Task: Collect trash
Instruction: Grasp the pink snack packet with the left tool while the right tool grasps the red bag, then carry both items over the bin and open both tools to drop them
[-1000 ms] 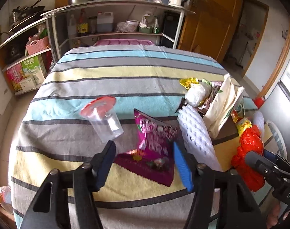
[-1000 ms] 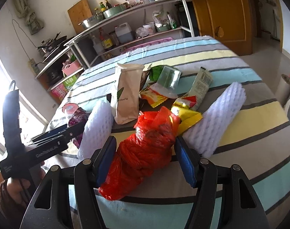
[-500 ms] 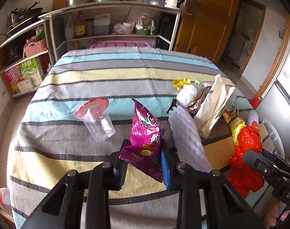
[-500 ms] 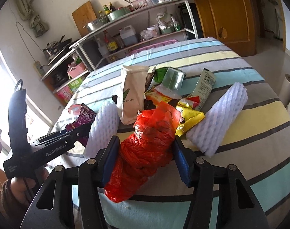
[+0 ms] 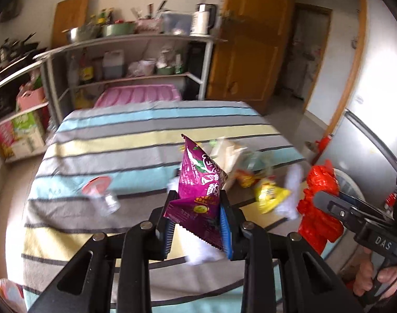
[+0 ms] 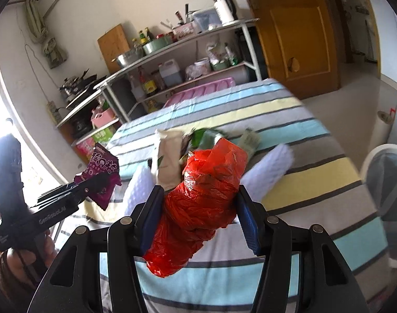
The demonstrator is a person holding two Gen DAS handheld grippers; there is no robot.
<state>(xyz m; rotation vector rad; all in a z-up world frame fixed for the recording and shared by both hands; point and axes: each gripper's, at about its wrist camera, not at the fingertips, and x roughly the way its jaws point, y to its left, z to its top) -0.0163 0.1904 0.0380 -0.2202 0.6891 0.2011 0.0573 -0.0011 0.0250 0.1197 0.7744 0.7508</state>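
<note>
Trash had left the table (image 5: 99, 140): the purple snack packet (image 5: 198, 187) lying flat a second earlier now hung lifted, pinched between the left gripper (image 5: 198, 224) fingers. The right gripper (image 6: 198, 221) still clamped the red plastic bag (image 6: 201, 203). Remaining wrappers (image 5: 266, 195) behind were too blurred to make out.

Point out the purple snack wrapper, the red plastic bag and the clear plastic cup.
purple snack wrapper (image 5: 199, 182): left wrist view, its printed front face.
red plastic bag (image 6: 201, 203): right wrist view, its crumpled middle.
clear plastic cup (image 5: 107, 202): left wrist view, its transparent side wall.
</note>
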